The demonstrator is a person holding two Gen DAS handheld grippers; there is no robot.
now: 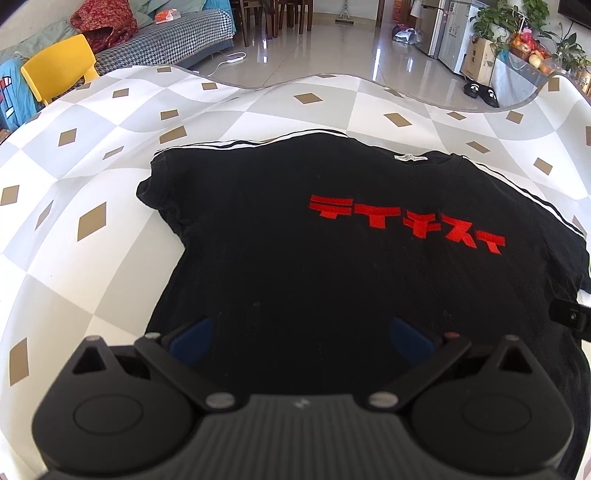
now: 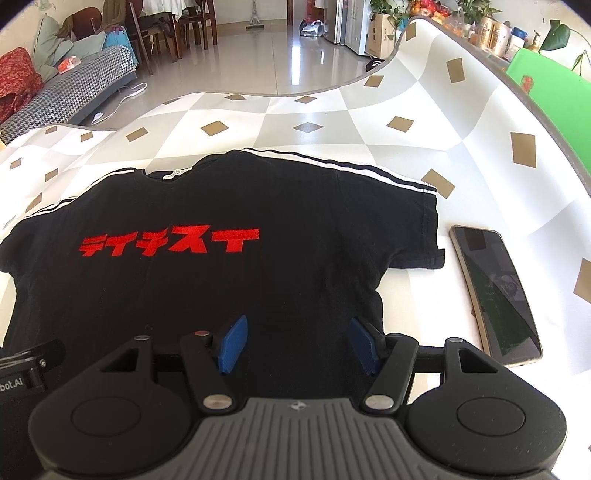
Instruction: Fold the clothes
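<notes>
My left gripper [image 1: 301,338] points down at the table, its two blue pads [image 1: 192,341] spread wide apart with nothing between them but the cloth below. My right gripper [image 2: 297,343] points down the same way, its blue pads [image 2: 232,343] also apart and gripping nothing. Each one appears at the edge of the other's view, so they sit side by side.

Under both lies a black T-shirt [image 1: 295,240], spread flat and face up, hem toward me and collar away. Red block lettering [image 1: 406,223] runs across the chest. White stripes [image 2: 332,166] follow the shoulders and sleeves, and a small white label [image 1: 410,157] shows inside the neck. Both short sleeves lie out to the sides.

The shirt rests on a tablecloth [image 1: 110,155] of white and grey checks with tan diamonds. A dark smartphone [image 2: 495,295] lies on the cloth just beside the shirt's right sleeve, not touching it.

Beyond the table's far edge are a glossy tiled floor [image 1: 332,51], a yellow chair [image 1: 59,70], a houndstooth sofa [image 1: 173,40] and a refrigerator [image 1: 448,33].
</notes>
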